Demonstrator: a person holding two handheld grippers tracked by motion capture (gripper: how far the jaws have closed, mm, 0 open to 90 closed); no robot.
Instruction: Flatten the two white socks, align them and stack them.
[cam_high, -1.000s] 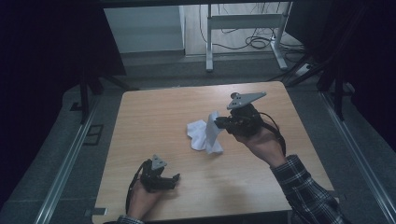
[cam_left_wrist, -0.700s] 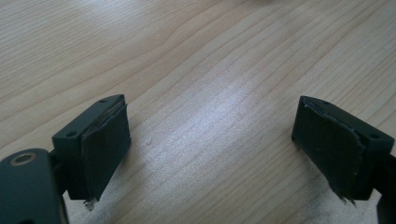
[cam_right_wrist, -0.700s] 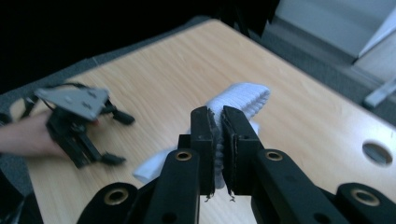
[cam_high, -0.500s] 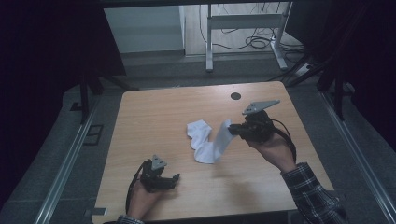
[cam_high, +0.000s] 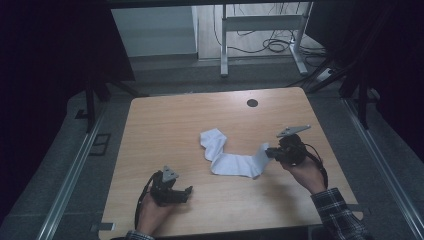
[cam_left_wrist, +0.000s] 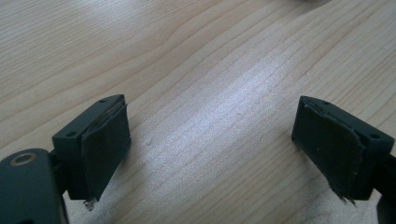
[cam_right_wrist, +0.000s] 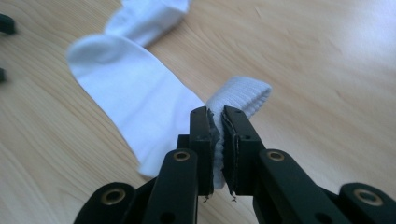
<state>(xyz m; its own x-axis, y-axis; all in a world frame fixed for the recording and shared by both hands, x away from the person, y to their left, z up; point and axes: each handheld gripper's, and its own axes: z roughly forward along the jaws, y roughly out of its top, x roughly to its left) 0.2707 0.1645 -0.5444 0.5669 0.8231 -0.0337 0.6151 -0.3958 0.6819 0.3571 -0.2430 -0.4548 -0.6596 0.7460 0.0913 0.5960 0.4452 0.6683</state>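
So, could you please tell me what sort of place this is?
Probably a lab or recording room: a lone wooden table ringed by dark curtains, cables on the floor behind, and a hand-held gripper holding a white sock.

Black grippers, plaid sleeve (cam_high: 340, 217)

A soft white knitted cloth sock (cam_right_wrist: 140, 100), ribbed at its cuff, is seen on smooth, faintly glossy wood-grain table (cam_high: 165, 120).

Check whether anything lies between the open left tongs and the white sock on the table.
Nothing visible does. Bare table separates the left tongs from the sock, whose ribbed end the right tongs pinch.
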